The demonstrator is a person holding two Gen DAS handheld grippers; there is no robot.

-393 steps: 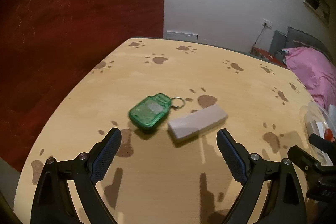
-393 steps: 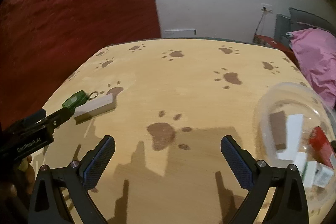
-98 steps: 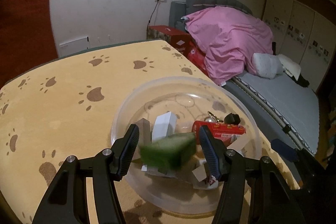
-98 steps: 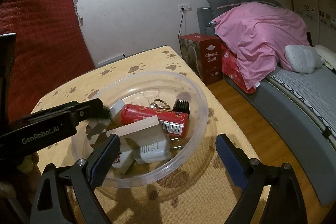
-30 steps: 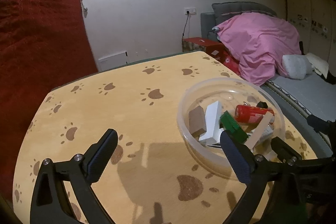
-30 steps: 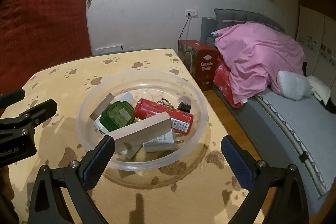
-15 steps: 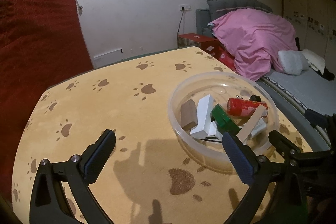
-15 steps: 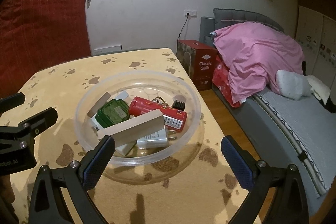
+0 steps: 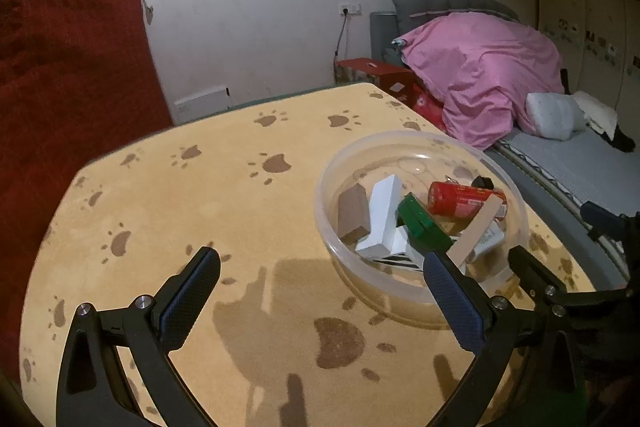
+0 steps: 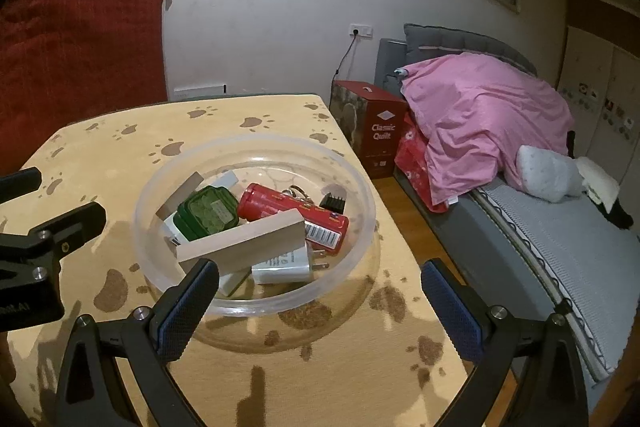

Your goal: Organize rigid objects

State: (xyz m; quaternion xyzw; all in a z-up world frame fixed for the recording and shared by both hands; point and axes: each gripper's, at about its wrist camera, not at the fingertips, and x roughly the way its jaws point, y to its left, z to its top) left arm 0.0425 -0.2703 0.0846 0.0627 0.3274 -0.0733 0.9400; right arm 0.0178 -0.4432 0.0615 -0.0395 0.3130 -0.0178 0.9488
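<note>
The task looks almost done: no loose thing is seen on the tabletop (image 9: 200, 211), and all the small objects lie in the clear plastic bowl (image 10: 360, 195). There the green keychain case (image 10: 206, 213), the wooden block (image 10: 244, 241), the red can (image 10: 296, 213) and a white charger (image 10: 284, 267) are heaped together. The left tool (image 9: 320, 291) is spread wide and carries nothing, with the bowl near its right finger. The right tool (image 10: 320, 301) is also spread and carries nothing, just behind the bowl's near rim.

Both wrist views overlook the same bowl (image 9: 420, 219) (image 10: 256, 231).
</note>
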